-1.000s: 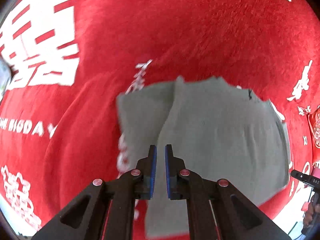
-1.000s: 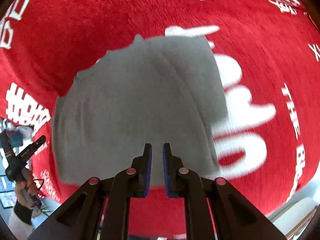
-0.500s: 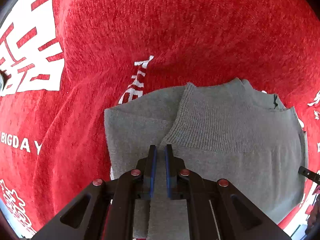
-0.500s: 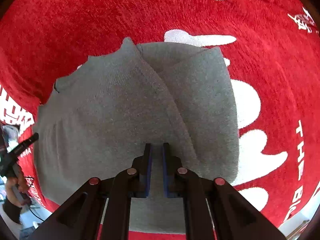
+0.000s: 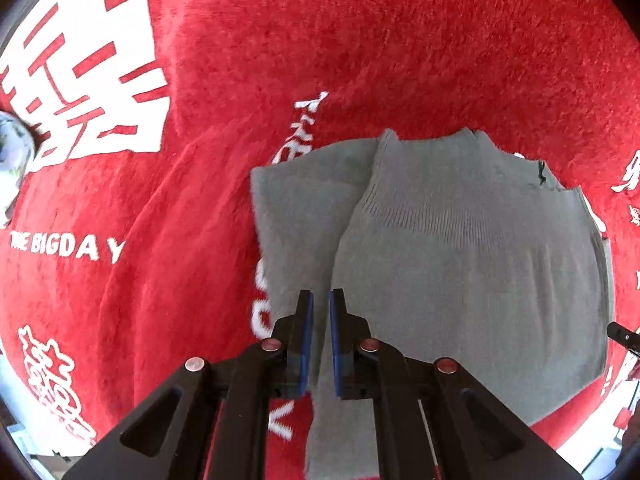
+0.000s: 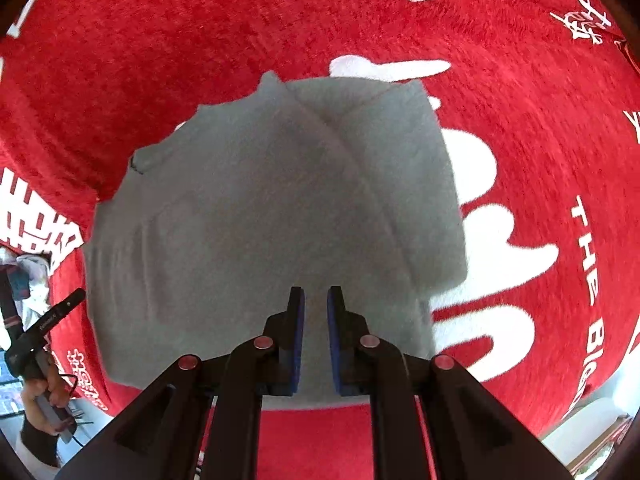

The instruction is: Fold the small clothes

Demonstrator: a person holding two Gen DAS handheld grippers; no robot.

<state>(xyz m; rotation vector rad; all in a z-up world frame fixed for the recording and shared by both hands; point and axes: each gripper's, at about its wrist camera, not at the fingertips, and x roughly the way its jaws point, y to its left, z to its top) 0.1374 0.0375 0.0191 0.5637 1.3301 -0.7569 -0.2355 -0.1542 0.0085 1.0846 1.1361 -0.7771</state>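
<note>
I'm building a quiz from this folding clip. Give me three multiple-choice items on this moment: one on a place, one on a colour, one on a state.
1. Where does the grey knit garment lie?
A. On the red cloth with white print
B. In a basket
C. On a hanger

2. What colour are the pads on the fingers of the right hand-held gripper?
A. Yellow
B. Blue
C. White

3. How does the garment lie?
A. Rolled into a tube
B. Spread flat in one layer
C. Partly folded, one layer over another

Answers:
1. A: the red cloth shows all round the garment in both views.
2. B: blue strips line the inner faces of the fingers.
3. C: a ribbed edge crosses the top, and a lower layer sticks out to one side.
</note>
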